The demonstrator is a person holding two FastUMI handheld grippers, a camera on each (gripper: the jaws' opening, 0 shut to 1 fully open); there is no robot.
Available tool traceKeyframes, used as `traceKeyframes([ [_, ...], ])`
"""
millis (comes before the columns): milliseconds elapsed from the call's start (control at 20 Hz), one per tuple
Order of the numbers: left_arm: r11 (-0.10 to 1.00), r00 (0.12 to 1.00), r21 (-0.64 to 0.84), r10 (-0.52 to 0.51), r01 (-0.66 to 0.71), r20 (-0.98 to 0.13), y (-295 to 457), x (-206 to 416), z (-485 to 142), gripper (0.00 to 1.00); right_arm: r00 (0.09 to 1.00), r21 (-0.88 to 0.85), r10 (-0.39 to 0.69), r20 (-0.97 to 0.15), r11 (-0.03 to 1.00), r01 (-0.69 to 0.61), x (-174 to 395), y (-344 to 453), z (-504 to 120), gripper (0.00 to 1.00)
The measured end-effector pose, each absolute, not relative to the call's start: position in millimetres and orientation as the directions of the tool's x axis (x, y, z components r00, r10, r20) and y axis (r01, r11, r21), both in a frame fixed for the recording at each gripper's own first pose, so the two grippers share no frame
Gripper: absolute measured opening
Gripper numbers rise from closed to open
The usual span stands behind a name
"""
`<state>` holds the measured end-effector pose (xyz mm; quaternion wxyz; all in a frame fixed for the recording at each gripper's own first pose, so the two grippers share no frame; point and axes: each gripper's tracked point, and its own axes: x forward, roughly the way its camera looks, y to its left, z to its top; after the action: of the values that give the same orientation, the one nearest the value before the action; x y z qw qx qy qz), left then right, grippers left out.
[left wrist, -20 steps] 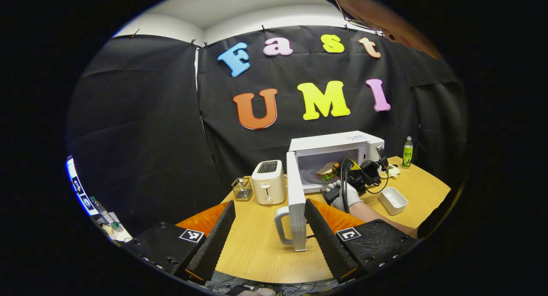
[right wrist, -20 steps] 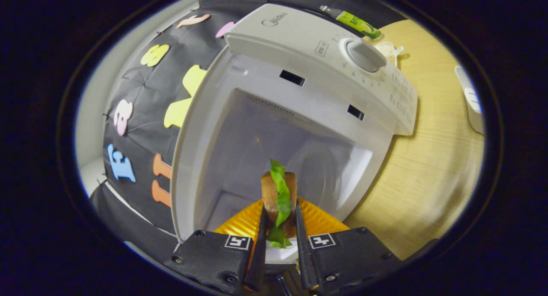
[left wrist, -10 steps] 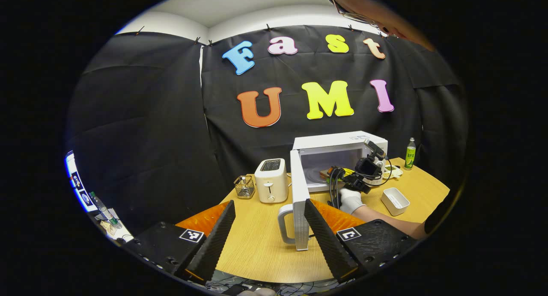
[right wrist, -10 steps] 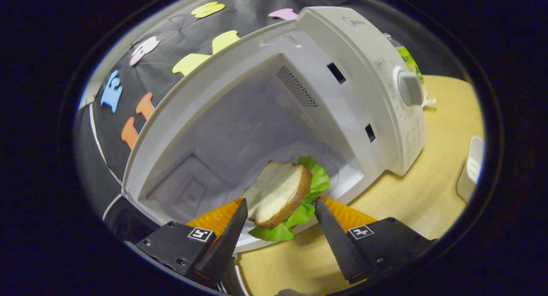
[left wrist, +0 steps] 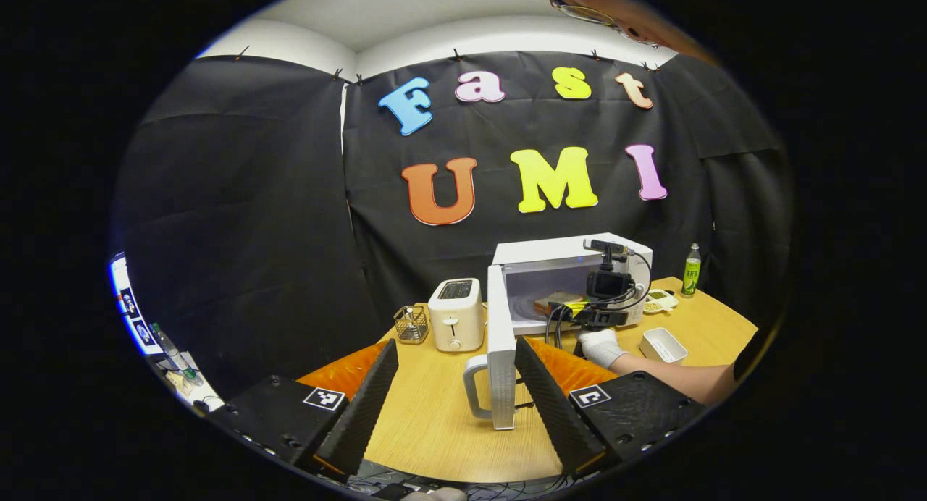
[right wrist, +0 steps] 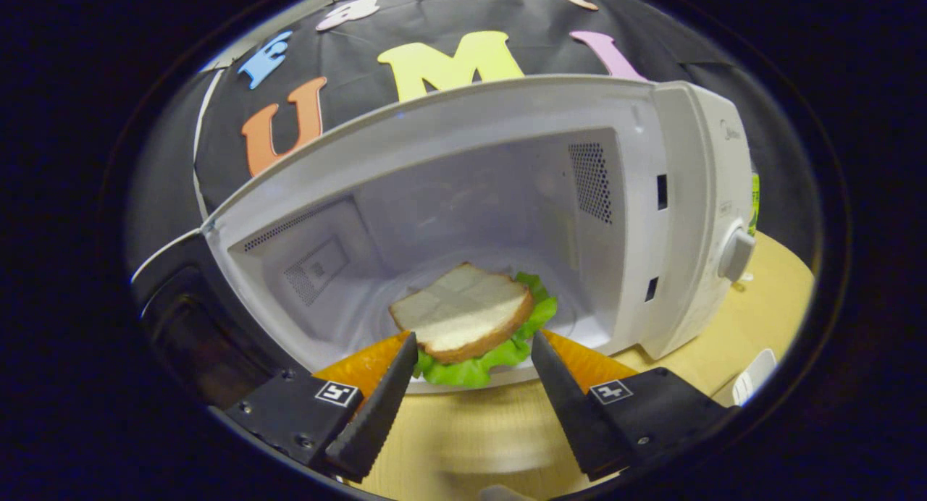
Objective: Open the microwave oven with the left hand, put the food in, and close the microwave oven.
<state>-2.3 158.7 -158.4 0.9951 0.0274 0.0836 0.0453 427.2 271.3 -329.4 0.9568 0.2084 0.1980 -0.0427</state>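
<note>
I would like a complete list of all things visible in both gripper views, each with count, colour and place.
microwave oven: 1, white, back of the table, cavity open
microwave door: 1, white with handle, swung open toward the left gripper
sandwich: 1, bread with green lettuce, lying inside the microwave
toaster: 1, white, left of the microwave
wire basket: 1, metal, left of the toaster
bottle: 1, green, right of the microwave
tray: 1, white, right front of the table
table: 1, light wood
left gripper: 1, black and orange, open
right gripper: 1, black and orange, open before the sandwich
gloved hand: 1, white glove, holding the right gripper
</note>
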Motion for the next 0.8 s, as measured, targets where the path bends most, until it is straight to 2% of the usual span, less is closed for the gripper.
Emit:
traceKeyframes([
  [50, 0.994, 0.983, 0.06, 0.098, -0.089, -0.157, 159, -2, -158, 0.96, 0.921, 0.397, 0.007, -0.39, 0.904, 0.161, 420, 269, -328, 0.92],
  [100, 0.995, 0.982, 0.054, 0.097, -0.089, -0.162, 159, -1, -159, 0.96, 0.93, 0.364, -0.027, -0.368, 0.916, 0.171, 410, 258, -321, 1.0],
  [150, 0.995, 0.982, 0.047, 0.093, -0.086, -0.164, 159, 1, -159, 0.96, 0.939, 0.332, -0.047, -0.34, 0.928, 0.167, 402, 252, -313, 1.0],
  [200, 0.995, 0.982, 0.045, 0.091, -0.085, -0.163, 160, 1, -158, 0.96, 0.942, 0.312, -0.039, -0.334, 0.938, 0.15, 396, 250, -308, 0.9],
  [350, 0.993, 0.984, 0.064, 0.107, -0.099, -0.143, 169, 9, -154, 0.96, 0.944, 0.339, 0.027, -0.328, 0.936, 0.091, 364, 252, -288, 0.92],
  [400, 0.993, 0.984, 0.068, 0.109, -0.101, -0.143, 172, 10, -154, 0.96, 0.956, 0.338, 0.033, -0.293, 0.939, 0.071, 349, 248, -268, 1.0],
  [550, 0.992, 0.984, 0.079, 0.112, -0.102, -0.136, 183, 15, -149, 0.96, 0.975, 0.27, 0.06, -0.216, 0.963, 0.0, 295, 231, -201, 1.0],
  [600, 0.992, 0.985, 0.082, 0.109, -0.099, -0.131, 187, 16, -148, 0.96, 0.977, 0.245, 0.074, -0.198, 0.969, -0.024, 278, 224, -178, 0.91],
  [650, 0.991, 0.986, 0.088, 0.109, -0.099, -0.127, 191, 19, -148, 0.96, 0.979, 0.21, 0.084, -0.187, 0.977, -0.043, 260, 216, -158, 0.91],
  [700, 0.991, 0.984, 0.093, 0.111, -0.098, -0.141, 195, 19, -153, 0.96, 0.979, 0.18, 0.093, -0.18, 0.982, -0.061, 244, 206, -140, 1.0],
  [750, 0.991, 0.985, 0.096, 0.107, -0.095, -0.135, 199, 21, -156, 0.96, 0.979, 0.161, 0.098, -0.179, 0.984, -0.069, 225, 196, -126, 1.0],
  [800, 0.991, 0.984, 0.094, 0.111, -0.099, -0.136, 204, 22, -159, 0.96, 0.98, 0.146, 0.101, -0.172, 0.986, -0.076, 208, 187, -109, 0.91],
])
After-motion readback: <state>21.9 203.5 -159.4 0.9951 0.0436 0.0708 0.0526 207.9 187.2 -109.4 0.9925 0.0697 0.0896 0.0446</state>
